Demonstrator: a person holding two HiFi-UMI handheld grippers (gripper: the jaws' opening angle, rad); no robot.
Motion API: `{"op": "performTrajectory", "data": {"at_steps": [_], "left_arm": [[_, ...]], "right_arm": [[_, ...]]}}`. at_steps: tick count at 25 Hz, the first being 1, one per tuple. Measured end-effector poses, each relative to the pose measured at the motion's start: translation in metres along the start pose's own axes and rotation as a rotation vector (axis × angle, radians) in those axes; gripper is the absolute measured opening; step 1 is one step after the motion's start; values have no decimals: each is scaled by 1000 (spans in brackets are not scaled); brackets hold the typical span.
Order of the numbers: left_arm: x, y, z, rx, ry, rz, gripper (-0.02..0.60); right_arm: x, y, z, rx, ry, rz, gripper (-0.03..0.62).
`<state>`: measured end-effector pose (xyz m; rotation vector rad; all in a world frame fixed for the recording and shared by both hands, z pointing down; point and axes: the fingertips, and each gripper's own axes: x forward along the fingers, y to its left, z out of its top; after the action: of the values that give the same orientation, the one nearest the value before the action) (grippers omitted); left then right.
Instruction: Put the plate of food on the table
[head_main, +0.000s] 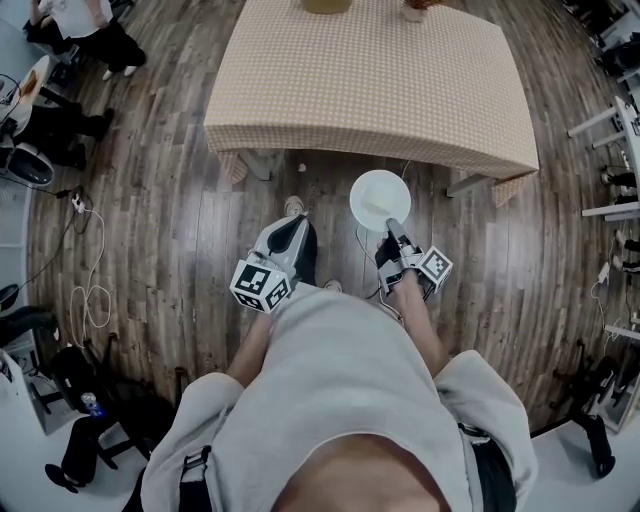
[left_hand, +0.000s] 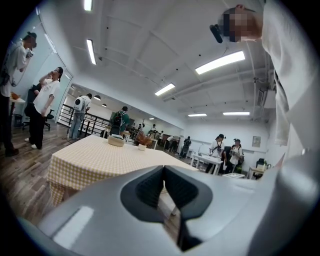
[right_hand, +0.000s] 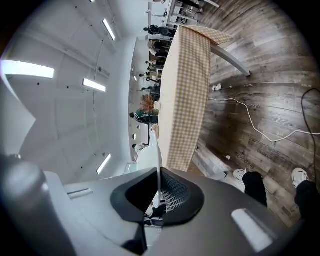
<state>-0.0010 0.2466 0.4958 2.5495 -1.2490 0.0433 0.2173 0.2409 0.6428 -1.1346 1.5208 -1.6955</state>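
A white round plate (head_main: 380, 200) hangs over the wooden floor just in front of the table (head_main: 370, 90), which wears a beige checked cloth. My right gripper (head_main: 396, 230) is shut on the plate's near rim. In the right gripper view the plate (right_hand: 155, 160) shows edge-on between the pads, with the table (right_hand: 187, 85) beyond it. What lies on the plate is too faint to tell. My left gripper (head_main: 292, 226) is beside it, lower left of the plate, shut and holding nothing. In its own view the left gripper (left_hand: 164, 176) points toward the table (left_hand: 100, 160).
A basket (left_hand: 116, 140) and a small plant pot (left_hand: 142, 145) stand at the table's far side. Cables (head_main: 90, 290) lie on the floor at the left. Several people (left_hand: 42, 107) stand around the room. White desks (head_main: 615, 140) line the right edge.
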Motion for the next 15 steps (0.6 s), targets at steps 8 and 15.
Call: {"op": "performTrajectory", "data": {"at_steps": [8, 15], "left_arm": [[40, 25, 1, -16, 15, -50, 9], [75, 63, 9, -23, 28, -73, 10]], "right_arm": [[28, 1, 17, -10, -32, -19, 11], [69, 5, 31, -7, -51, -28, 11]]}}
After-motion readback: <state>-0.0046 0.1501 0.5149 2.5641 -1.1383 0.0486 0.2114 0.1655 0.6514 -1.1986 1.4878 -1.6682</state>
